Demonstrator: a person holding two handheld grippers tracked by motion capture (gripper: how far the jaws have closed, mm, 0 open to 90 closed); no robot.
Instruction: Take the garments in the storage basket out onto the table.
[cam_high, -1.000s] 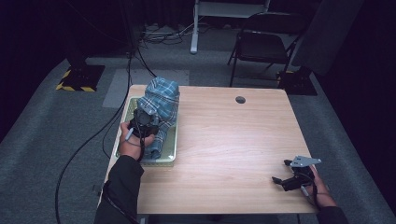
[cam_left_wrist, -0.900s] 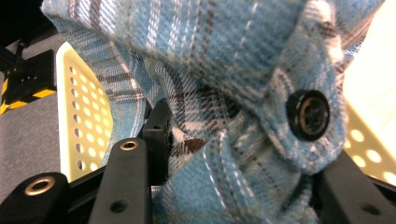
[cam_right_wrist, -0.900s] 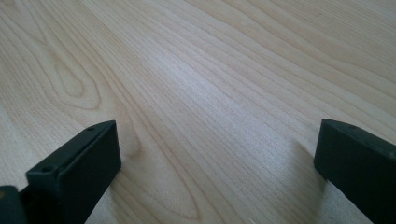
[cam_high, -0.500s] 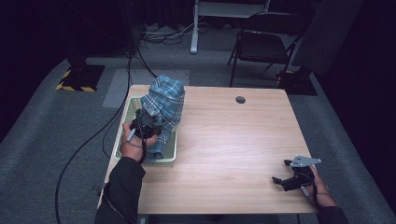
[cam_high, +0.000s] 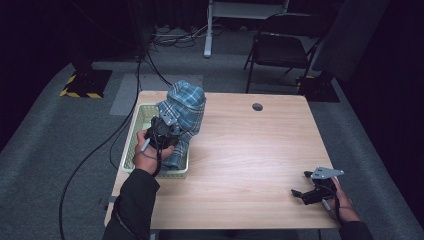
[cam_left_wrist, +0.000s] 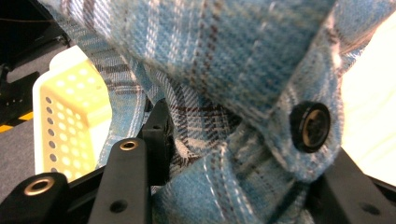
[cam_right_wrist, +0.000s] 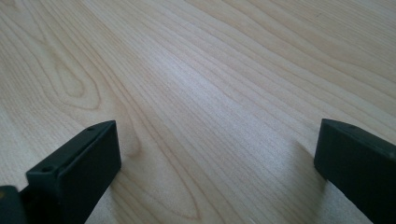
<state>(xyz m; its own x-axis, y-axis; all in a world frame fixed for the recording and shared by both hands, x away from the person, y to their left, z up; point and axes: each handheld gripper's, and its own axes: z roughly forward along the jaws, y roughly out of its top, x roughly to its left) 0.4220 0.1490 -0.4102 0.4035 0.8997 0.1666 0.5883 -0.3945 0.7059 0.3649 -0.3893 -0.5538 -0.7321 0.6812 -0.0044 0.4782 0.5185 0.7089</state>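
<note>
Above pale basket (cam_high: 131, 145): left claw (cam_high: 167, 131) clamped on bunched blue plaid shirt (cam_high: 185, 107); right claw (cam_high: 300, 192) agape.

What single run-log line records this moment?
left gripper: shut on plaid shirt, lifting from basket | right gripper: open, empty, on table

Blue plaid flannel shirt (cam_high: 182, 112): its lower part is hidden behind the left gripper (cam_high: 166, 131) and the hand holding it, high view. Pale yellow perforated plastic basket (cam_high: 136, 134) at the left edge of the light wooden table (cam_high: 250, 155): interior mostly covered by the shirt; near wall partly covered too. Left gripper view: shirt cut off at the top, right and bottom edges; fabric blurred near the lens; jaw tips buried in cloth. Right gripper (cam_high: 306, 192): jaw tips too small to resolve in the high view.
</note>
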